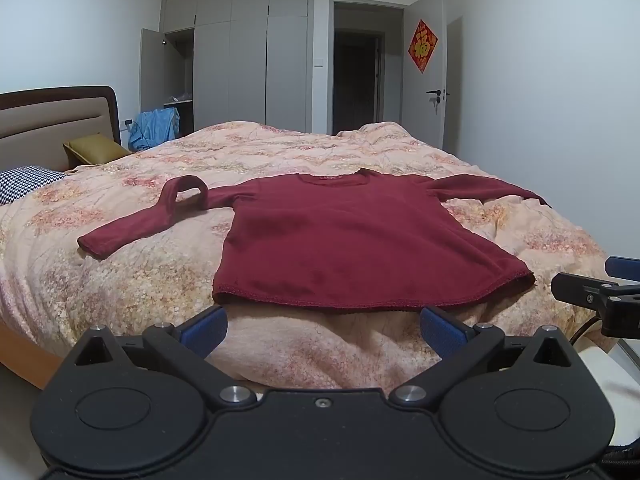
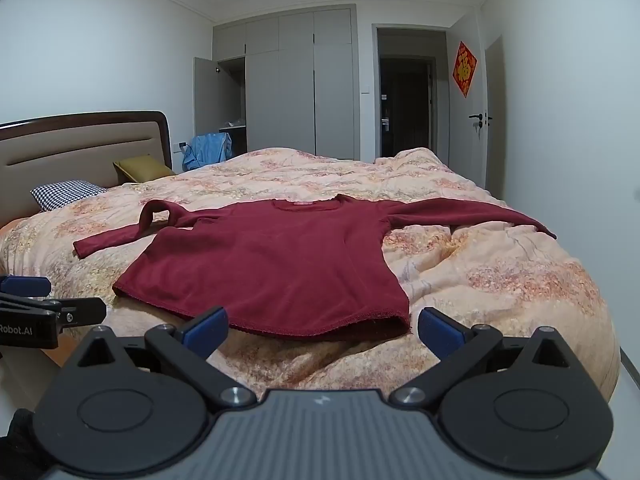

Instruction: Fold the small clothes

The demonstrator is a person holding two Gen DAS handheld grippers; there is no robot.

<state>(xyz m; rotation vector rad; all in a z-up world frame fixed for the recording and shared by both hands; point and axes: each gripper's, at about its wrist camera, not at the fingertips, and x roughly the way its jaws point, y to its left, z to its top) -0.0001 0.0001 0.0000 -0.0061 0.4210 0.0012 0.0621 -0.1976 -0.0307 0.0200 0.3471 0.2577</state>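
A dark red long-sleeved top lies flat on the bed, hem toward me, neckline at the far side. Its left sleeve is bent, with a raised loop at the fold; the right sleeve stretches out toward the bed's right edge. My left gripper hovers just short of the hem, open, with nothing between its blue pads. My right gripper is also open and empty, in front of the hem's right corner. Each gripper shows at the edge of the other's view.
The bed is covered by a peach floral quilt with folds near the right side. A checked pillow and an olive cushion lie by the headboard. Grey wardrobes, an open doorway and blue cloth stand beyond.
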